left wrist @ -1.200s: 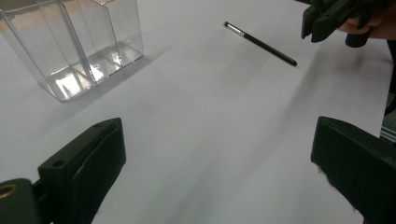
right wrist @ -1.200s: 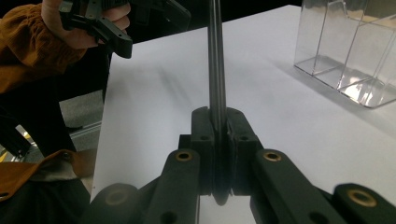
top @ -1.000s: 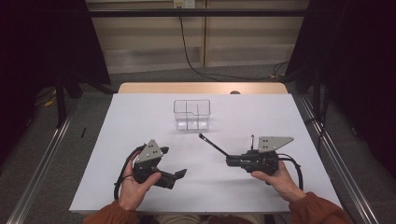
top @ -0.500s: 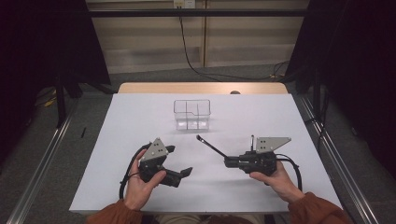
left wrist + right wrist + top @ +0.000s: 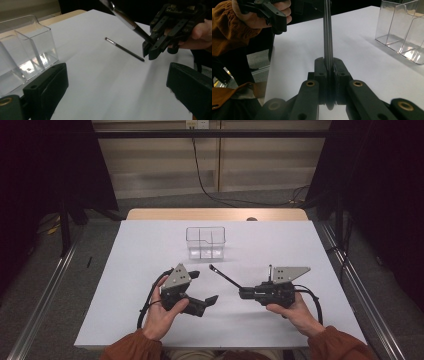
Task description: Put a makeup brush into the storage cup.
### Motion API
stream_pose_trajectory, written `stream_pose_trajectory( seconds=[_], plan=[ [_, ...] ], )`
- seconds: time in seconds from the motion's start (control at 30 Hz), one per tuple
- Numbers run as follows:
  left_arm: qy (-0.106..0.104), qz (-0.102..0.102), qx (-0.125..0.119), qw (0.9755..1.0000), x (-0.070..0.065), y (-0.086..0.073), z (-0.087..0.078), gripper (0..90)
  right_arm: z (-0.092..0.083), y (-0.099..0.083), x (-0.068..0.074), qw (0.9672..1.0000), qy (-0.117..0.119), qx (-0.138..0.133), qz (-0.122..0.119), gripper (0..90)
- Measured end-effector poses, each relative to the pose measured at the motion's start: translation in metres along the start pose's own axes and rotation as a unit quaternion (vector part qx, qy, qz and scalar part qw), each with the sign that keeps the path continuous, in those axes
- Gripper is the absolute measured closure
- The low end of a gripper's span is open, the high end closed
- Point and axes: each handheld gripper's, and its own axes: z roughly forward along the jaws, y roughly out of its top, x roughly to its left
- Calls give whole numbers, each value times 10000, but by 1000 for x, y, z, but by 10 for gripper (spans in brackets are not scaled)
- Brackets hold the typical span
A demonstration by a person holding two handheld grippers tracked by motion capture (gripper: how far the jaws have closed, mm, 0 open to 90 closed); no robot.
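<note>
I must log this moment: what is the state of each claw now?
Left claw: open, holding nothing.
Right claw: closed on a thin dark pen.

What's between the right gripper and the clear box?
The pen clamped in the right gripper, angled toward the box. Past its tip there is just bare white sheet. The high view shows this best.

High view overhead facing forward, tongs cameras low and close, both sharing clear box (image 5: 205,241).
</note>
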Motion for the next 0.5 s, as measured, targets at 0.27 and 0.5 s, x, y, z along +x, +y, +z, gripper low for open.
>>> stream_pose_trajectory(
  seconds=[0.27, 0.5],
  plan=[
    [-45, -92, -145, 9998, -6, 7, 12, 45, -1, 1, 1, 10000, 7, -56, -21, 836],
    [-150, -7, -392, 9991, -9, 11, 19, 43, -1, 1, 0, 10000, -2, -79, -14, 836]
  ],
)
